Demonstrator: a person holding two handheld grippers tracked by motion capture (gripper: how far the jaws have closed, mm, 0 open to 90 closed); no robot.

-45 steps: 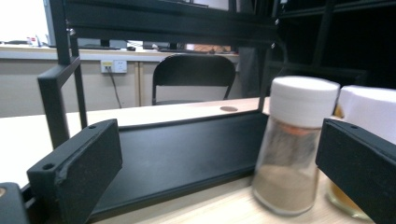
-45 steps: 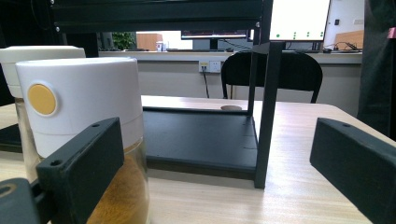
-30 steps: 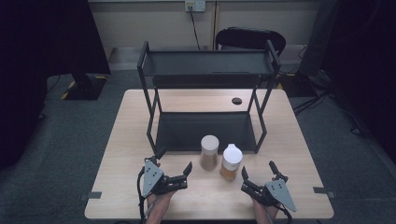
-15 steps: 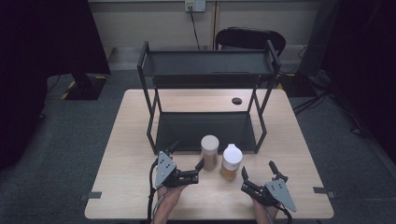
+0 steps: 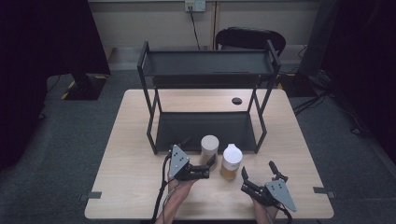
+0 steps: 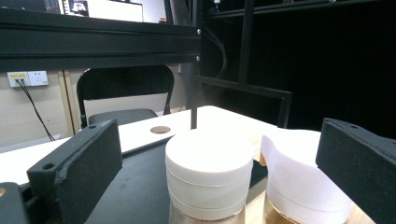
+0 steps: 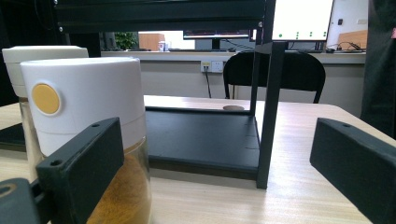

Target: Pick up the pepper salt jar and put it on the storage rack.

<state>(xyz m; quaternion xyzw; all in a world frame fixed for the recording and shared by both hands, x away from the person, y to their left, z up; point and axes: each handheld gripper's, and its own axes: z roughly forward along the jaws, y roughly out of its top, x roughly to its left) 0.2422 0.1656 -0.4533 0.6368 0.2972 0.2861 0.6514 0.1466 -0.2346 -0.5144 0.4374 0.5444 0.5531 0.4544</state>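
Note:
Two jars stand at the front of the table, just before the black rack's lower shelf (image 5: pixel 205 128). One has a flat white lid (image 5: pixel 209 143) (image 6: pixel 209 172). The other (image 5: pixel 231 161) (image 7: pixel 84 107) has a white cap with a yellow dot and amber contents. My left gripper (image 5: pixel 199 150) (image 6: pixel 219 140) is open, with a jaw on either side of the flat-lidded jar and not touching it. My right gripper (image 5: pixel 258 169) (image 7: pixel 212 140) is open near the front edge, right of the amber jar, with nothing between its jaws.
The two-tier black rack (image 5: pixel 205 63) takes up the middle of the table, and its front right post (image 7: pixel 268 112) stands just ahead of my right gripper. A round hole (image 5: pixel 236 100) sits in the tabletop behind the rack. A black chair (image 5: pixel 250 37) stands beyond the table.
My left gripper has moved right and forward from the front edge, so its open jaws now flank the flat-lidded jar. The right gripper and both jars have stayed put.

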